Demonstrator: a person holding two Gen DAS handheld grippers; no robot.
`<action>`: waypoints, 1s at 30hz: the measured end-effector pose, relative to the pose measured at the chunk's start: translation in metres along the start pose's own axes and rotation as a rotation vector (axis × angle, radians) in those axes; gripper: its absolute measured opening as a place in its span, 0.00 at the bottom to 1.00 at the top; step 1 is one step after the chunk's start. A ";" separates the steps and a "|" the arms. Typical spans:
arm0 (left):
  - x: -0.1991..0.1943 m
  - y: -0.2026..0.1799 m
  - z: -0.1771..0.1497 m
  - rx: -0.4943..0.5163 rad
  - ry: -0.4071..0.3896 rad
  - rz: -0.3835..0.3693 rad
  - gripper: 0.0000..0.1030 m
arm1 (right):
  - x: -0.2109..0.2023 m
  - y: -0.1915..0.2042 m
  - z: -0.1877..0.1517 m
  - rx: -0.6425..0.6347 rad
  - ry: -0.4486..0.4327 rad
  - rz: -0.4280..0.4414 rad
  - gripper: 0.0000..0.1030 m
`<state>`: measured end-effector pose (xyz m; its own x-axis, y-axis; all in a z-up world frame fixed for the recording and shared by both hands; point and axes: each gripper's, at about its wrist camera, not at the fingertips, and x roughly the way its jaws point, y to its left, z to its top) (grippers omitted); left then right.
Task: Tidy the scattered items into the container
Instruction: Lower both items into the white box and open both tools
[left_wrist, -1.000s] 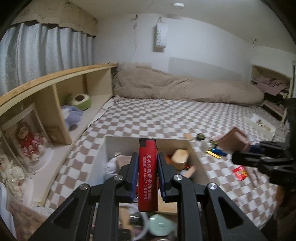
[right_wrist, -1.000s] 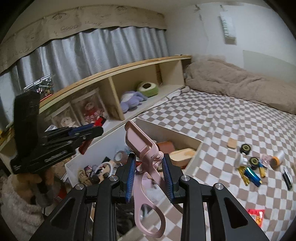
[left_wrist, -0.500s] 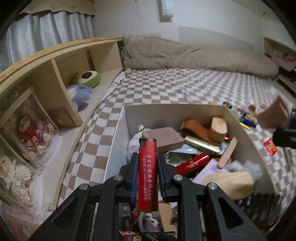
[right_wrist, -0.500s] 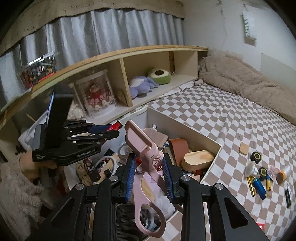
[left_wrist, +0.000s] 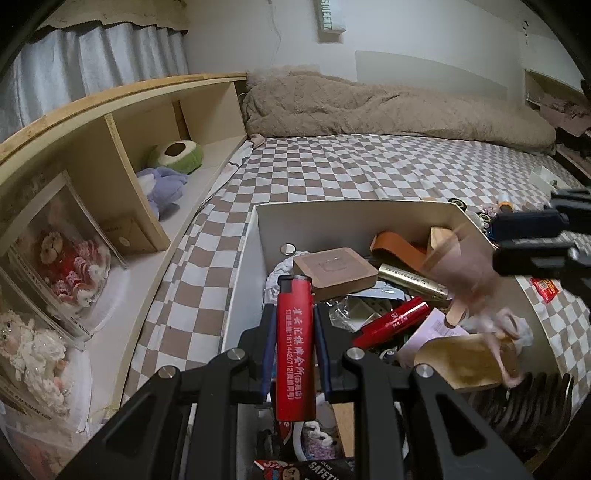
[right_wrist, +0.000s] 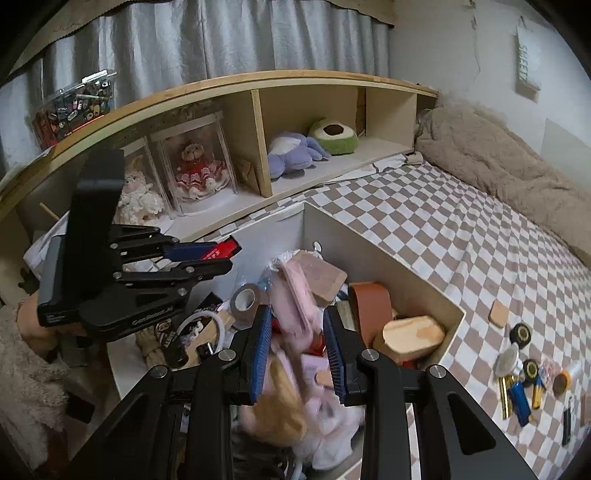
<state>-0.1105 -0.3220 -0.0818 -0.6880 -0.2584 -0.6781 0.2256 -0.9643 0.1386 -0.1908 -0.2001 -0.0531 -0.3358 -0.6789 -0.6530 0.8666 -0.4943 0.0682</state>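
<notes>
Over a white cardboard box (left_wrist: 351, 206) already heaped with odds and ends on a checked bed (left_wrist: 369, 166), two tools hang with their loads. The left hand-held gripper (left_wrist: 295, 317), lower centre of its frame, is clamped on a red disposable lighter (left_wrist: 295, 343), which stands upright between the blue pads and is gripped at mid-body. It is a light, stiff, slick plastic shell, so a squeeze across its flat faces, as here, looks the safest hold. The tool tilts down toward the near-left corner of the box.

The right hand-held gripper (right_wrist: 295, 332) has its jaws drawn in around a pink scissor-handled tool (right_wrist: 295, 295) above the middle of the box. The tool's outline is smeared, so how firm the grip is cannot be judged. Rigid and lopsided, it would likely pivot if held near its hinge. This gripper also slopes downward.

More small items (right_wrist: 517, 384) — batteries and little tins among them — lie loose on the bed at lower right.
</notes>
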 end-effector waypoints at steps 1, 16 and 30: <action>0.000 0.001 -0.001 -0.002 -0.001 -0.003 0.19 | 0.001 0.000 0.003 -0.005 -0.003 -0.006 0.29; 0.003 0.004 -0.009 -0.019 0.031 -0.028 0.19 | 0.005 -0.004 0.005 0.006 0.010 -0.003 0.29; -0.015 -0.001 -0.009 -0.021 0.014 -0.028 0.59 | 0.003 0.000 -0.012 0.035 0.019 0.048 0.29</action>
<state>-0.0939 -0.3168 -0.0778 -0.6848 -0.2304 -0.6914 0.2209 -0.9697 0.1044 -0.1874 -0.1957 -0.0635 -0.2865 -0.6918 -0.6628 0.8681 -0.4802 0.1259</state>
